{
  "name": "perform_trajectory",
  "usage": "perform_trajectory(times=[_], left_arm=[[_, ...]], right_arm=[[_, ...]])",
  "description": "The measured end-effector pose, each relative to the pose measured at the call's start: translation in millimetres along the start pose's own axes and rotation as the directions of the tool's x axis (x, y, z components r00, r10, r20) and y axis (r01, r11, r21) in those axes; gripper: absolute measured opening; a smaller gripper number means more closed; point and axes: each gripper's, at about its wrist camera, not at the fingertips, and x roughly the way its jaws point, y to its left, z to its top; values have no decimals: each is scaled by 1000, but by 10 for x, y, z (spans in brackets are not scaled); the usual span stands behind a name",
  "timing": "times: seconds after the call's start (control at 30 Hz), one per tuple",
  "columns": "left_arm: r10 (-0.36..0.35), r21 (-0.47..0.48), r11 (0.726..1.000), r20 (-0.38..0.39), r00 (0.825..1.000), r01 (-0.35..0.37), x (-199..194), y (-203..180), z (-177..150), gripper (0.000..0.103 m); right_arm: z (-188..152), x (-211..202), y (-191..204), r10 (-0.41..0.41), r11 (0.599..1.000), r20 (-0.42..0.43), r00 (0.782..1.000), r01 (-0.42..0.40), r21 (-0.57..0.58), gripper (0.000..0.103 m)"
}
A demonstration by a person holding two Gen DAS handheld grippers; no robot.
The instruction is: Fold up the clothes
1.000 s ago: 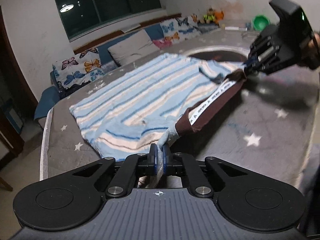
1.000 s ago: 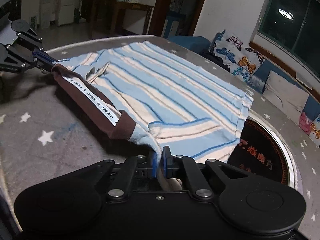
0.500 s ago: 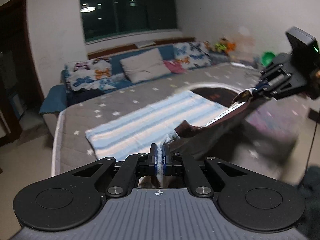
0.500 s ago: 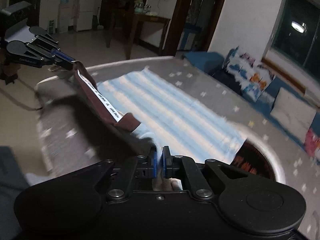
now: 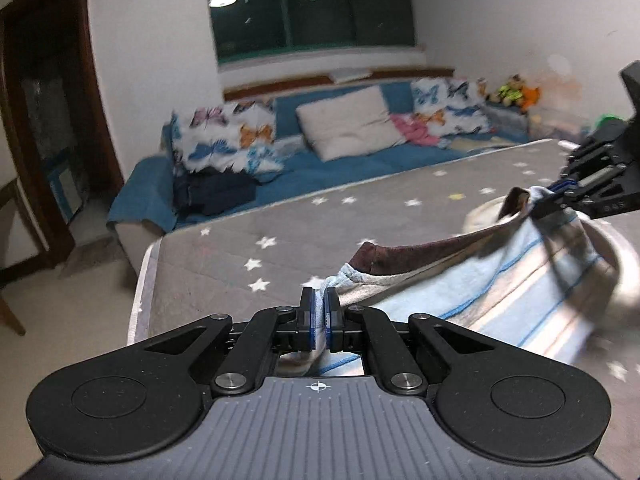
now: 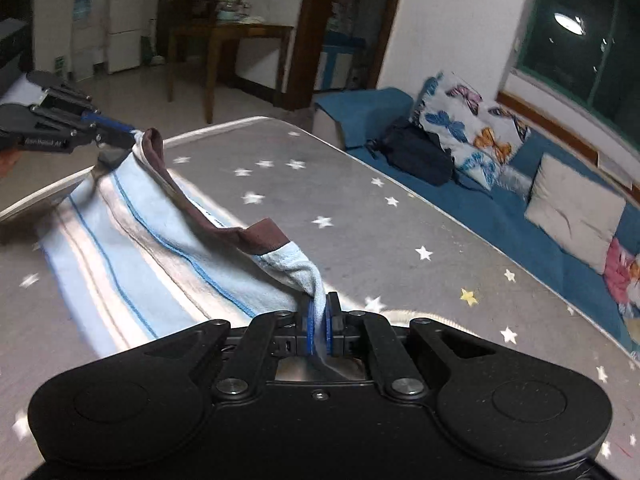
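A light blue striped garment (image 5: 516, 292) with a brown collar band (image 5: 420, 250) hangs between my two grippers above the grey star-patterned bed (image 5: 248, 240). My left gripper (image 5: 319, 312) is shut on one shoulder edge of the garment. My right gripper (image 6: 319, 322) is shut on the other shoulder edge. The garment (image 6: 132, 240) drapes down and away from both grippers; its lower part is out of view. The right gripper also shows in the left wrist view (image 5: 560, 196), and the left gripper shows in the right wrist view (image 6: 108, 130).
A blue sofa (image 5: 360, 160) with butterfly cushions (image 5: 224, 136) and a beige pillow (image 5: 352, 124) runs behind the bed. A dark bag (image 6: 416, 152) lies on the sofa. A wooden table (image 6: 228, 48) and a door frame (image 5: 36, 120) stand beyond the bed's edge.
Both grippers have lifted the garment off the bed and carried it across, so the flat striped spread is gone and the cloth now hangs between them, folding over.
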Motion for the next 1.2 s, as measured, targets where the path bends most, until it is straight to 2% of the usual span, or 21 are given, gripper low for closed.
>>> perform_trajectory(times=[0.07, 0.2, 0.27, 0.3, 0.37, 0.53, 0.57, 0.6, 0.63, 0.7, 0.8, 0.87, 1.07, 1.2], left_arm=[[13, -32, 999, -28, 1000, -14, 260, 87, 18, 5], [17, -98, 995, -100, 995, -27, 657, 203, -12, 6], [33, -116, 992, -121, 992, -48, 745, 240, -60, 7], [37, -124, 991, -125, 991, -52, 775, 256, -70, 10], [46, -148, 987, -132, 990, -66, 781, 311, -105, 14], [77, -199, 975, -97, 992, -95, 619, 400, -107, 20], [84, -205, 974, -86, 993, -100, 563, 401, -105, 23], [90, -218, 970, -74, 993, -104, 491, 408, -97, 31], [96, -233, 966, -62, 994, -107, 415, 417, -86, 33], [98, -252, 962, -44, 994, -106, 301, 417, -63, 32], [50, -248, 967, -25, 998, -55, 147, 306, -97, 32], [-7, -255, 967, -42, 999, -4, 135, 238, -156, 32], [25, -225, 973, -162, 986, -61, 371, 192, -406, 31], [-4, -250, 968, -153, 988, -35, 368, 253, -449, 30]], right_arm=[[1, 213, -97, -3, 1000, -18, 1000, 4, 27, 6], [-51, 670, -262, -2, 996, -62, 998, 7, 90, 16], [-102, 774, -318, 1, 993, -71, 998, 7, 114, 19], [-117, 786, -353, 5, 992, -73, 997, 5, 128, 26], [-136, 773, -426, 9, 987, -71, 997, 3, 161, 32], [-129, 551, -534, -22, 978, -28, 999, 27, 207, 32], [-121, 453, -508, -41, 979, -3, 999, 41, 201, 32], [-118, 398, -481, -52, 980, 10, 999, 49, 195, 32], [-118, 363, -456, -60, 980, 23, 998, 54, 192, 32], [-115, 288, -403, -76, 980, 57, 996, 64, 187, 31], [-127, 372, -311, -24, 983, 45, 999, 15, 185, 27], [-144, 532, -268, -10, 983, 16, 1000, 7, 184, 27], [-212, 877, -365, -52, 966, -26, 998, 57, 252, 26], [-203, 866, -494, -79, 947, -21, 997, 81, 311, 26]])
